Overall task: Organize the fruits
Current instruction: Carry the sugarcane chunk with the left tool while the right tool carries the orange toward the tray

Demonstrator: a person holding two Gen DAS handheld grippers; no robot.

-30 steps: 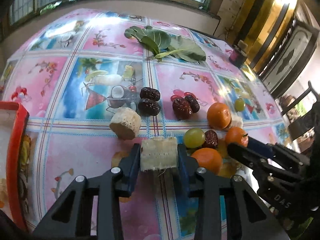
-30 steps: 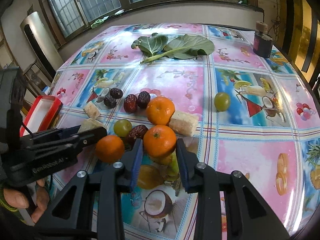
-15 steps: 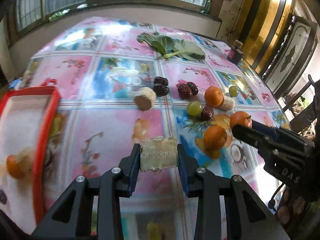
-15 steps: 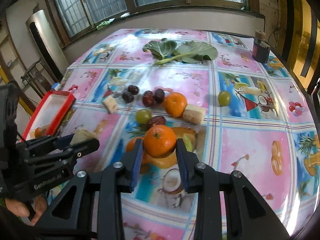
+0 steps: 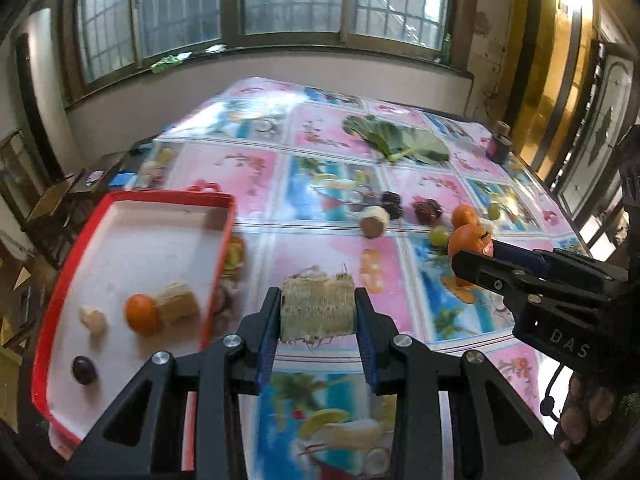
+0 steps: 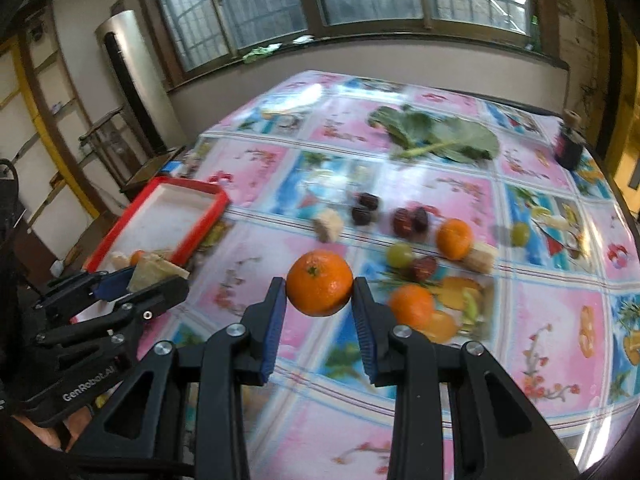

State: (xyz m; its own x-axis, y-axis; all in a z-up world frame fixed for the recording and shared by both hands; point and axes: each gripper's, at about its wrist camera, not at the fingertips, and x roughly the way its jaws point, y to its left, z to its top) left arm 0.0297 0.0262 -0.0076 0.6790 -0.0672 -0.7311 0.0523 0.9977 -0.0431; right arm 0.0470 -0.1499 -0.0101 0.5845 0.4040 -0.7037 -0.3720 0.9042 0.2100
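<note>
Left wrist view: I have a pale fibrous fruit chunk (image 5: 318, 307) pinched in the left claw (image 5: 318, 312), lifted clear of the bench (image 5: 328, 264), just off the right rim of the red tray (image 5: 218, 272) that sits at the bench's left edge. In that tray lie a tangerine (image 5: 140, 314), another pale chunk (image 5: 178, 303), a small whitish piece (image 5: 93, 320) and a dark round fruit (image 5: 84, 370). In the right wrist view my right claw (image 6: 319, 288) is clamped on an orange tangerine (image 6: 319, 282), also held above the bench. Farther toward the bench's right side remain two more tangerines (image 6: 454, 238), green grapes (image 6: 399, 254), dark red dates (image 6: 410, 220) and pale chunks (image 6: 328, 224). Green leaves (image 6: 440, 138) lie near the far edge.
</note>
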